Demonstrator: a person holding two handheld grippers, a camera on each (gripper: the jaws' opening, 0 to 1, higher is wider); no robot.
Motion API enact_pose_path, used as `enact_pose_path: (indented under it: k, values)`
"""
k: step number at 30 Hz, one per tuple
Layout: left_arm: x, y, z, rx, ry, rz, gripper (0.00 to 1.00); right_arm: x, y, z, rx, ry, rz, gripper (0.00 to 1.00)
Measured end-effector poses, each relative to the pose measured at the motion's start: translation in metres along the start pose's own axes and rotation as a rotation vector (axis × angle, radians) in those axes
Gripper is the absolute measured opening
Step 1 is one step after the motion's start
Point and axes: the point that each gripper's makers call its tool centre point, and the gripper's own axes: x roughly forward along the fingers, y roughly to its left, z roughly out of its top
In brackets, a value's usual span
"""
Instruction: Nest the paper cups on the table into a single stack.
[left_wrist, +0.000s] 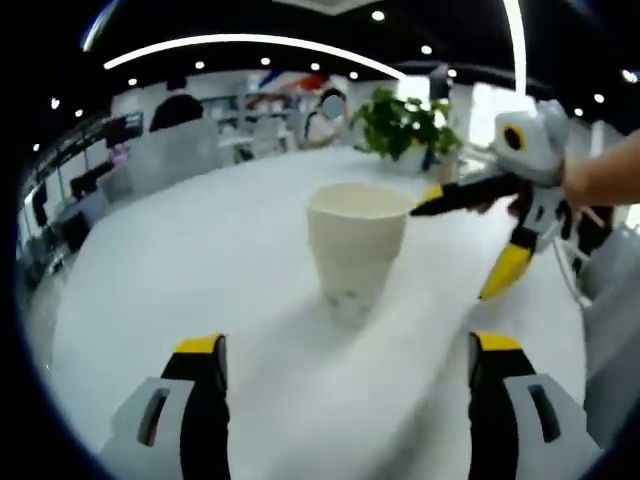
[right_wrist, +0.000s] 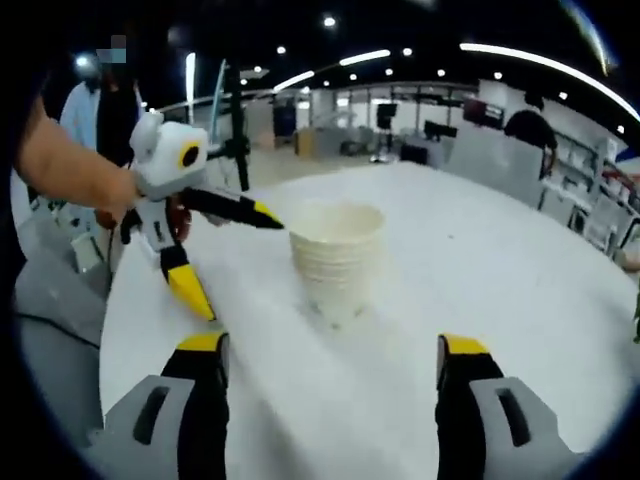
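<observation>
Standing on white table (left_wrist: 200, 260), nested cup stack (left_wrist: 355, 245) between spread grippers.

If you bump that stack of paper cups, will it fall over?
Probably yes, quite easily. The stack of paper cups looks light, being thin paper, and it narrows toward the base on the smooth white table, so it might slide or tip. Squeezing hard would likely crumple it.

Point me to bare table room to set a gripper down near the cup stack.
Free: the white table between the left gripper and the cup stack, and the stretch beyond the stack toward the plant. Crowded: beside the stack's rim, where the right gripper hangs open.
</observation>
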Motion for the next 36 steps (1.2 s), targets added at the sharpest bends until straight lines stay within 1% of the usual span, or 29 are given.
enact_pose_path:
  k: [1, 3, 5, 7, 9, 10, 12, 13, 14, 17, 18, 20, 21, 23, 27, 29, 30, 32, 33, 34, 35, 36]
  values:
    - [-0.003, -0.001, 0.001, -0.003, -0.007, 0.001, 0.98, -0.005, 0.001, 0.002, 0.006, -0.017, -0.006, 0.9]
    - [-0.022, -0.002, 0.007, -0.002, -0.06, 0.033, 0.98, -0.02, 0.004, 0.002, 0.018, -0.04, -0.034, 0.93]
    - [-0.037, -0.003, 0.009, -0.019, -0.098, 0.055, 0.98, -0.032, 0.005, -0.002, -0.005, -0.056, -0.059, 0.97]
    - [-0.05, -0.004, 0.008, -0.034, -0.109, 0.071, 0.98, -0.041, 0.006, -0.005, 0.011, -0.069, -0.079, 0.99]
    - [-0.065, -0.005, 0.008, -0.039, -0.133, 0.092, 0.98, -0.055, 0.01, -0.007, 0.043, -0.096, -0.102, 1.0]
    - [-0.071, -0.007, 0.007, -0.041, -0.143, 0.101, 0.98, -0.058, 0.011, -0.007, 0.047, -0.101, -0.105, 1.0]
    - [-0.084, -0.01, 0.005, -0.037, -0.161, 0.117, 0.98, -0.07, 0.019, -0.008, 0.054, -0.122, -0.12, 1.0]
    - [-0.091, -0.013, 0.003, -0.045, -0.161, 0.126, 0.98, -0.075, 0.023, -0.009, 0.053, -0.125, -0.123, 1.0]
    - [-0.098, -0.016, 0.003, -0.051, -0.174, 0.142, 0.98, -0.08, 0.029, -0.011, 0.049, -0.132, -0.132, 1.0]
    - [-0.11, -0.027, 0.005, -0.047, -0.201, 0.143, 0.98, -0.094, 0.041, -0.017, 0.039, -0.146, -0.146, 1.0]
    - [-0.115, -0.031, 0.006, -0.038, -0.212, 0.145, 0.98, -0.099, 0.046, -0.02, 0.026, -0.136, -0.155, 1.0]
    - [-0.119, -0.036, 0.005, -0.033, -0.218, 0.152, 0.98, -0.108, 0.053, -0.022, 0.02, -0.143, -0.163, 1.0]
    - [-0.121, -0.037, 0.005, -0.033, -0.22, 0.152, 0.98, -0.113, 0.056, -0.023, 0.034, -0.154, -0.168, 1.0]
    - [-0.121, -0.041, 0.002, -0.029, -0.222, 0.153, 0.98, -0.117, 0.059, -0.025, 0.036, -0.16, -0.171, 1.0]
    - [-0.122, -0.049, -0.003, -0.024, -0.221, 0.14, 0.98, -0.124, 0.06, -0.033, 0.07, -0.169, -0.207, 1.0]
    - [-0.122, -0.054, -0.005, -0.026, -0.222, 0.139, 0.98, -0.124, 0.061, -0.036, 0.065, -0.155, -0.206, 1.0]
    - [-0.123, -0.058, -0.007, -0.029, -0.225, 0.139, 0.98, -0.125, 0.059, -0.035, 0.053, -0.153, -0.216, 1.0]
    - [-0.121, -0.064, -0.014, -0.037, -0.224, 0.135, 0.98, -0.126, 0.058, -0.028, 0.06, -0.182, -0.218, 1.0]
    - [-0.119, -0.069, -0.018, -0.022, -0.208, 0.116, 0.98, -0.125, 0.059, -0.029, 0.069, -0.179, -0.216, 1.0]
    - [-0.117, -0.07, -0.017, -0.003, -0.187, 0.108, 0.98, -0.123, 0.059, -0.033, 0.061, -0.168, -0.214, 1.0]
    - [-0.116, -0.069, -0.014, 0.004, -0.195, 0.115, 0.98, -0.122, 0.059, -0.035, 0.047, -0.157, -0.216, 1.0]
    - [-0.117, -0.067, -0.01, 0.008, -0.215, 0.12, 0.98, -0.122, 0.06, -0.034, 0.044, -0.157, -0.217, 1.0]
